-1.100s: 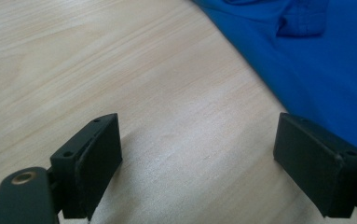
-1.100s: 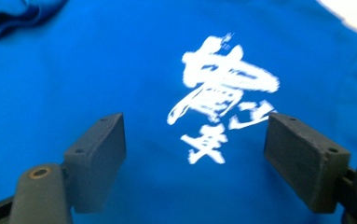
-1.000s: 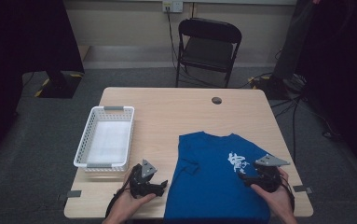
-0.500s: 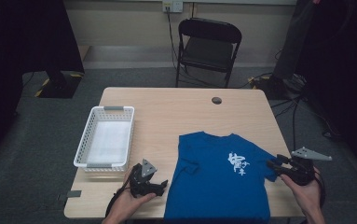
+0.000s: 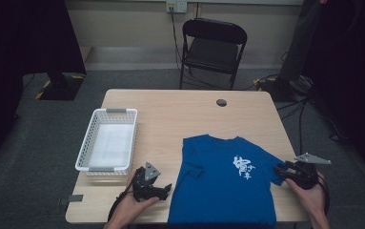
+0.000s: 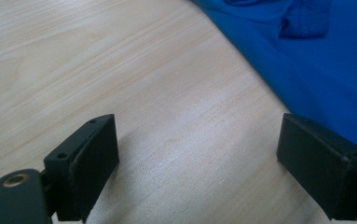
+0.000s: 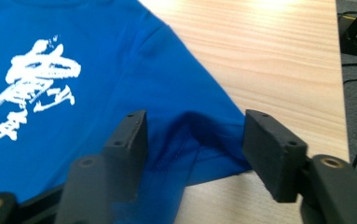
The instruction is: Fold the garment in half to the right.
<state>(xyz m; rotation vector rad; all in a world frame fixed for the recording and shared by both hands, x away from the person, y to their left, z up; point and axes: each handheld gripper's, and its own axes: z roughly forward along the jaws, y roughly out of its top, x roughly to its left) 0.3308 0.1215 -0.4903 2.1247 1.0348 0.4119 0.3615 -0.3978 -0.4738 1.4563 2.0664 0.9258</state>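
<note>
Blue shirt [image 5: 225,183] flat at near right of table [image 5: 180,107]; collar toward far edge, hem over near edge, long axis far-to-near. Hem cut off by bottom of high view. Right gripper [image 5: 279,169] at right sleeve [image 7: 199,140]: jaws part-open, just been opening, sleeve between, pads not pressing. Left gripper [image 5: 167,187] near left hem, jaws wide over bare wood. White basket [image 5: 86,152] by left edge.

White brush-script print on blue T-shirt [image 5: 228,186], not legible.
</note>
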